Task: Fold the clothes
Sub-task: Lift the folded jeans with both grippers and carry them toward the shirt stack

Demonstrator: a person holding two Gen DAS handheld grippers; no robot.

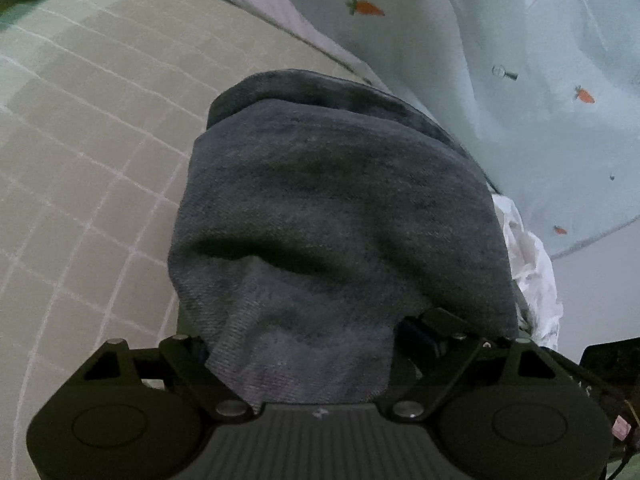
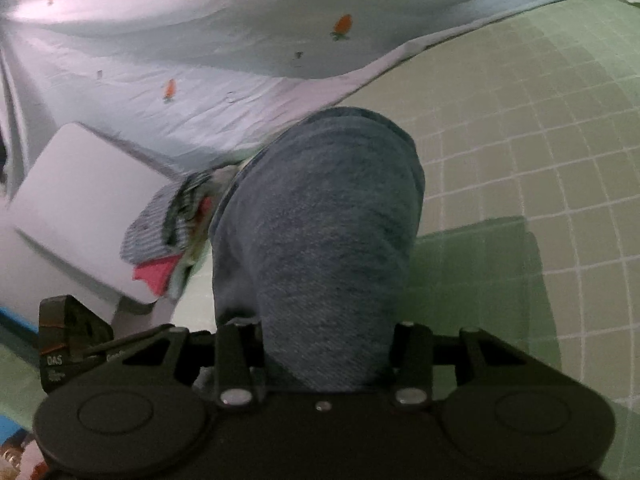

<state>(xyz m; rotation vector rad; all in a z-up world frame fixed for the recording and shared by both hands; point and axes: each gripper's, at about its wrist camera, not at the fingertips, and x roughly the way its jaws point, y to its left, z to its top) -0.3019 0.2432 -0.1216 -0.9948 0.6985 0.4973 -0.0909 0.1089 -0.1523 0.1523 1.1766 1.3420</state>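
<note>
A dark blue-grey knit garment (image 1: 340, 200) fills the middle of the left wrist view, bunched and draped over my left gripper (image 1: 304, 336). Its fingers are hidden under the cloth, which runs down between the two linkages, so the gripper looks shut on it. In the right wrist view the same kind of blue-grey fabric (image 2: 332, 208) rises in a thick roll from my right gripper (image 2: 324, 340). Those fingers are also covered and appear shut on the cloth. Both views show the garment lifted above a green gridded mat (image 1: 80, 140).
A pale blue sheet with small carrot prints (image 1: 500, 40) lies along the mat's edge (image 2: 200, 40). A white box (image 2: 80, 208) stands at the left with a striped and pink cloth (image 2: 168, 232) against it. Crumpled white fabric (image 1: 536, 280) sits at the right. The green mat (image 2: 520, 140) stretches to the right.
</note>
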